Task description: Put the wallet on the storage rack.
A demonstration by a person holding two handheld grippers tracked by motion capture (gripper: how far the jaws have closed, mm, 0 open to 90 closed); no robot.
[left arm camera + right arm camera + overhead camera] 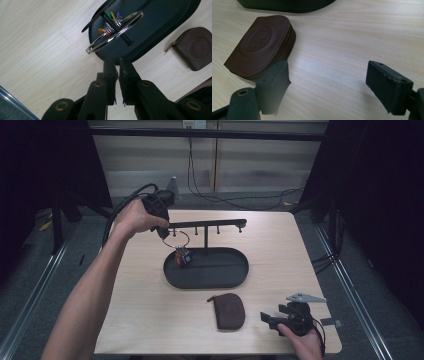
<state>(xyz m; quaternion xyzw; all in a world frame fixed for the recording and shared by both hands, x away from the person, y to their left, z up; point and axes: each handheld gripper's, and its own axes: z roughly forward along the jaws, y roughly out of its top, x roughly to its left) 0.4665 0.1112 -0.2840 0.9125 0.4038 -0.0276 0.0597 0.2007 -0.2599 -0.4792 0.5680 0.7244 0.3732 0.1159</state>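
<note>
Hovering left tongs (117, 65) nearly closed, empty, above key ring (115, 32) on stand, right tongs (332, 82) wide, empty, beside pouch (259, 45).

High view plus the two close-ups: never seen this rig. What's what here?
There is no robot: a person holds a hand-held two-jaw gripper in each hand. The high view comes from a fixed camera above the wooden table, with the forearms entering from the bottom. Each of the other two pictures comes from a camera on one gripper, looking along that gripper's black jaws.

On the table stands a black oval tray with a post and a peg bar. A metal key ring with small coloured charms hangs from that bar. In front of the tray lies a brown zipped leather pouch.

The left gripper is raised beside the bar's end, its jaws a narrow gap apart with nothing between them. The right gripper sits low beside the pouch, wide open and empty.
</note>
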